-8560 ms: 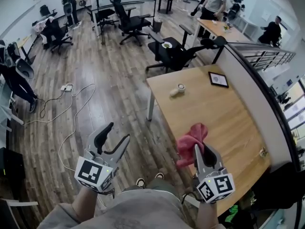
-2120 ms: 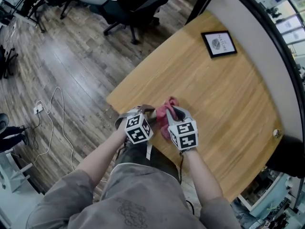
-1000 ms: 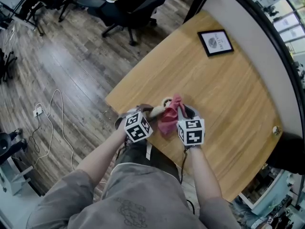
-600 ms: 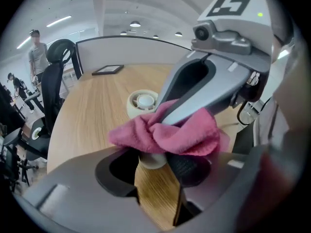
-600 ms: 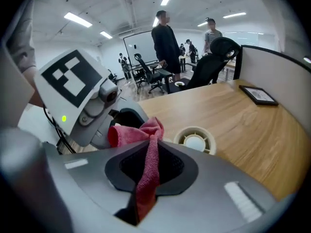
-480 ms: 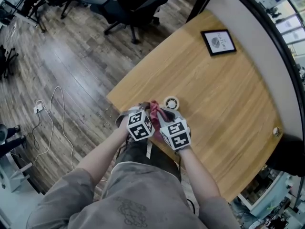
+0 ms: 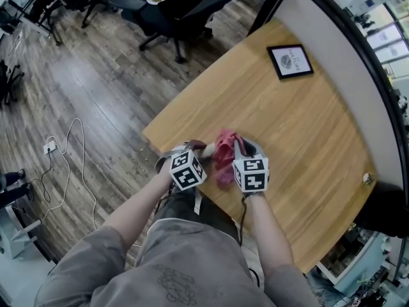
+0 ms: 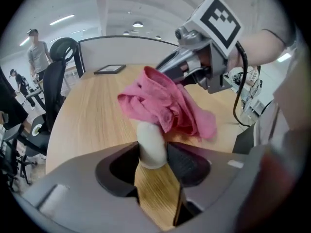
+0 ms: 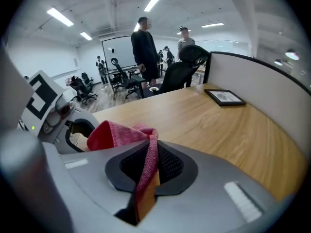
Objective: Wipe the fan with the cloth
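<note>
A small white hand-held fan lies on the wooden table [image 7: 307, 126] near its front left edge. My left gripper [image 8: 153, 154] is shut on the fan's white handle [image 8: 152, 142], which also shows in the head view as a pale stub [image 7: 208, 149]. The pink cloth [image 7: 225, 155] is bunched over the fan's head and hides it. My right gripper [image 9: 148, 166] is shut on a fold of the cloth [image 9: 124, 132]. In the head view the left gripper [image 7: 198, 151] and right gripper [image 7: 238, 147] sit side by side, the cloth between them.
A black-framed picture [image 7: 290, 61] lies flat at the far end of the table, beside a grey partition. Black office chairs [image 7: 179, 5] stand on the wood floor beyond the table. A cable [image 7: 70, 152] trails on the floor at left. People stand in the background [image 9: 144, 45].
Half a second ago the right gripper and cloth were pressed against the left gripper and the round fan head lay bare. The cloth has since swept right over the head. The left gripper stayed still.
</note>
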`<state>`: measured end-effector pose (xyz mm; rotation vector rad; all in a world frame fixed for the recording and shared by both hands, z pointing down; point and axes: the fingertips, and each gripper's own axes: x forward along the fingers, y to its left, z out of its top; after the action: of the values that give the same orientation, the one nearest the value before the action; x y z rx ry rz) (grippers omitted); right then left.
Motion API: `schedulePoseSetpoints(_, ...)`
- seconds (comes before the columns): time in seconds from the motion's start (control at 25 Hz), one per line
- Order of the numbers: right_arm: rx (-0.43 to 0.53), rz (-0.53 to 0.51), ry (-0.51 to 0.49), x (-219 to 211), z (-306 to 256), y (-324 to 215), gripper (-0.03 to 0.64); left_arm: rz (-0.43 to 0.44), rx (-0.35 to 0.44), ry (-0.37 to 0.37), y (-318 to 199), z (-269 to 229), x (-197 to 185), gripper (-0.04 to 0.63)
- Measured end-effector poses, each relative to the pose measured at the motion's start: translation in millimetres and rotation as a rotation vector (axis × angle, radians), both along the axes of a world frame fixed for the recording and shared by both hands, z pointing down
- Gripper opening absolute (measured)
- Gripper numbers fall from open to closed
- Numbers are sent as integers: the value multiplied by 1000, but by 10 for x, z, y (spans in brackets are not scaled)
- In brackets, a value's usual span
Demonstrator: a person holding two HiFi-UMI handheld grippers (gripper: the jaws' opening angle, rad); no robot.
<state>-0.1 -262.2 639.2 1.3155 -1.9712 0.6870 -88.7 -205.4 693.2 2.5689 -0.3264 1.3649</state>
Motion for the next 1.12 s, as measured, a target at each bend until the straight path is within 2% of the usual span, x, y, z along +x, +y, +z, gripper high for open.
schedulePoseSetpoints(0.12, 6, 33, 41, 187, -38, 11, 37, -11, -15, -8, 6, 4, -12, 183)
schedulePoseSetpoints(0.28, 33, 117, 4, 423, -251, 33, 37, -90, -45, 13, -64, -27, -16, 190)
schedulePoseSetpoints(0.4, 88, 146, -40, 491, -533, 40, 37, -143, -40, 34, -146, -154, -57, 191)
schedulePoseSetpoints(0.6, 213, 167, -98, 553, -1131, 44, 37, -155, 15, 49, -228, -482, -121, 216)
schedulePoseSetpoints(0.68, 266, 175, -124, 581, -1395, 37, 37, -188, 51, 85, -316, -700, -138, 215)
schedulePoseSetpoints(0.84, 381, 184, -165, 645, -1963, 43, 37, -286, 69, 212, -507, -1296, -127, 206)
schedulePoseSetpoints(1.0, 501, 197, -199, 706, -2546, 128, 37, -303, 194, 299, -692, -1970, -86, 177)
schedulePoseSetpoints(1.12, 594, 209, -222, 748, -2968, 212, 37, -312, 269, 399, -800, -2506, -48, 166)
